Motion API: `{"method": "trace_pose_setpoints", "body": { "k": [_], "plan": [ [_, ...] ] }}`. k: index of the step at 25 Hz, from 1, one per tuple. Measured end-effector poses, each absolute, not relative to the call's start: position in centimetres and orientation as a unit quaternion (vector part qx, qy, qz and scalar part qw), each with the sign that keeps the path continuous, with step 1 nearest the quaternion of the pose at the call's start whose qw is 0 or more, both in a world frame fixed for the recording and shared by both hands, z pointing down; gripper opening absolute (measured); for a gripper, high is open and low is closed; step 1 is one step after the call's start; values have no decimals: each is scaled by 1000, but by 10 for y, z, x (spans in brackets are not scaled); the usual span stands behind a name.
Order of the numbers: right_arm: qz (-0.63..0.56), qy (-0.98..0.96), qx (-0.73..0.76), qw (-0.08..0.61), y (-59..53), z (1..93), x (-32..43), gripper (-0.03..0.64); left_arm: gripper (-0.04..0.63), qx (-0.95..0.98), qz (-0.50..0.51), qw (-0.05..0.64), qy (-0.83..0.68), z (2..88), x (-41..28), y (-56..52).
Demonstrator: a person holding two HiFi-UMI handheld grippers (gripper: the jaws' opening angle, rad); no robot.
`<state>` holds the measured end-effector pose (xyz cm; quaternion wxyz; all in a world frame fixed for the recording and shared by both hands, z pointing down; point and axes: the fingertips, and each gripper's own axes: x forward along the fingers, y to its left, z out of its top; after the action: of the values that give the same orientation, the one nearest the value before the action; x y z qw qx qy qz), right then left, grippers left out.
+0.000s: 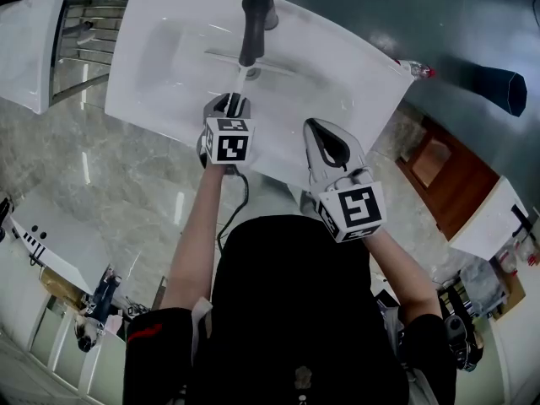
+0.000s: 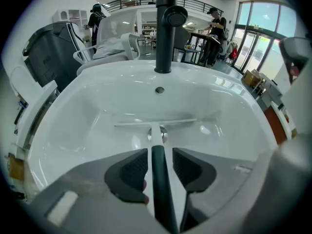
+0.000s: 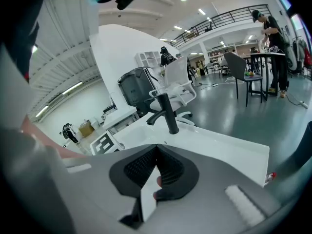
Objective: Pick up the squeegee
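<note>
White sink (image 1: 169,66) fills the upper middle of the head view, and the squeegee (image 2: 159,179) lies in its basin. The pale blade (image 2: 156,123) stretches crosswise just beyond the drain (image 2: 164,134), and the dark handle runs from it back toward the near rim. Over that rim the left gripper (image 1: 229,108) points steeply down, its jaws released and straddling the handle. In the left gripper view each pad (image 2: 134,167) stands clear of the handle with a thin gap on either side, so nothing is gripped. At the sink's far edge rises the black faucet (image 1: 256,24), in line with the drain and the handle. To the right of the left one, the right gripper (image 1: 316,126) hangs above the near rim, apart from the squeegee, its jaws clenched tip to tip with nothing between them. At the sink's far right corner sits a small bottle (image 1: 419,71) with a red cap.
</note>
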<state>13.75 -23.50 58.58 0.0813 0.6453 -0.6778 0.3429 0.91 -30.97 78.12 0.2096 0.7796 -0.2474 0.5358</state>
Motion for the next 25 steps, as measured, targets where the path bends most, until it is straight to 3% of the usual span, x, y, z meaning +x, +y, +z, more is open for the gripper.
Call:
{"method": "trace_pose_setpoints", "body": {
  "k": [10, 15, 25],
  "plan": [
    [345, -669, 653, 83, -234, 588, 141, 3, 153, 732, 588, 238, -247, 799, 3, -310],
    [342, -666, 657, 83, -233, 587, 141, 3, 109, 729, 605, 205, -248, 804, -1, -310],
    [337, -665, 661, 83, -224, 584, 129, 3, 106, 755, 581, 173, -249, 795, 6, -311]
  ]
}}
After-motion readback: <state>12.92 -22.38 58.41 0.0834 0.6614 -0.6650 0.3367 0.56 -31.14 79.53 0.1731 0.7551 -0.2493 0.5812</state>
